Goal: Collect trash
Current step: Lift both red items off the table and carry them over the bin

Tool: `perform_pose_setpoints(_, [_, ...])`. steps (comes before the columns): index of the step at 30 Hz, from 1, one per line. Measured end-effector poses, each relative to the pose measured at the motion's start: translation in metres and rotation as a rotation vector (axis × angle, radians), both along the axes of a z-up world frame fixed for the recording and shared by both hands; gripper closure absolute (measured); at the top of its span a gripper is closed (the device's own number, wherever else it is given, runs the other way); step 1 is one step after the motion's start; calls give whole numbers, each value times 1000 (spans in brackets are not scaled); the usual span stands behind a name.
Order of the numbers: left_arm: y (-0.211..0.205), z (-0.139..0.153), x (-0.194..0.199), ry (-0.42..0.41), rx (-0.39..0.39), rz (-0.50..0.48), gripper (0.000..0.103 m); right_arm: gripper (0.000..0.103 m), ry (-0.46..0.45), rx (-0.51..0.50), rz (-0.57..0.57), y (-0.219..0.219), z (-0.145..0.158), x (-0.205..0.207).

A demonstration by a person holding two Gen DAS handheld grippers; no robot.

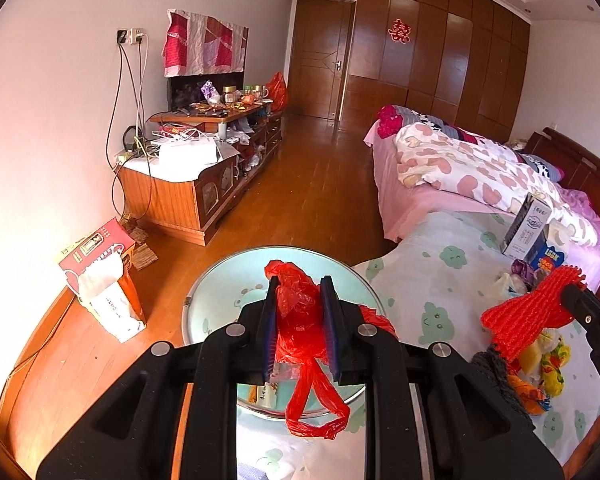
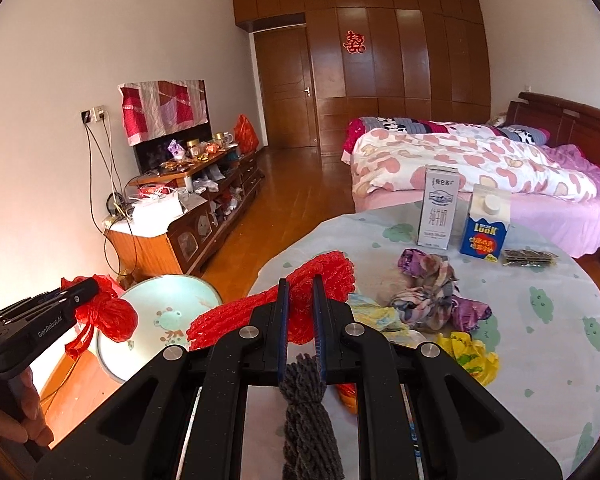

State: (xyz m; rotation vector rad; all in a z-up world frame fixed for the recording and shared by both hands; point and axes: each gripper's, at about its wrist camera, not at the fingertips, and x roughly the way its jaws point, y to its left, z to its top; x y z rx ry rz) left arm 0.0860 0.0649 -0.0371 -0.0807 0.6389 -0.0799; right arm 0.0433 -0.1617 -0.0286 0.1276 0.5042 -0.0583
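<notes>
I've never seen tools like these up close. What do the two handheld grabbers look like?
Both are matte black plastic with angular linkage arms joined by round silver pins. Each ends in two flat, narrow jaws lined with dark blue ribbed pads. The left gripper carries small white lettering on its side, seen from the right wrist view, and the right gripper has white letters too. No cables show. A bare hand holds the left one's handle.

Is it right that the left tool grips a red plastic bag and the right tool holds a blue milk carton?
Not quite. The left tool does grip the red plastic bag, but the right tool holds red foam netting, as the right wrist view shows. The blue carton stands untouched on the table.
</notes>
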Motion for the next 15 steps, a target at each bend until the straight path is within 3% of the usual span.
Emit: perform_pose_setpoints(15, [33, -30, 32, 75, -46, 103, 84, 91, 61, -78, 105, 63, -24, 42])
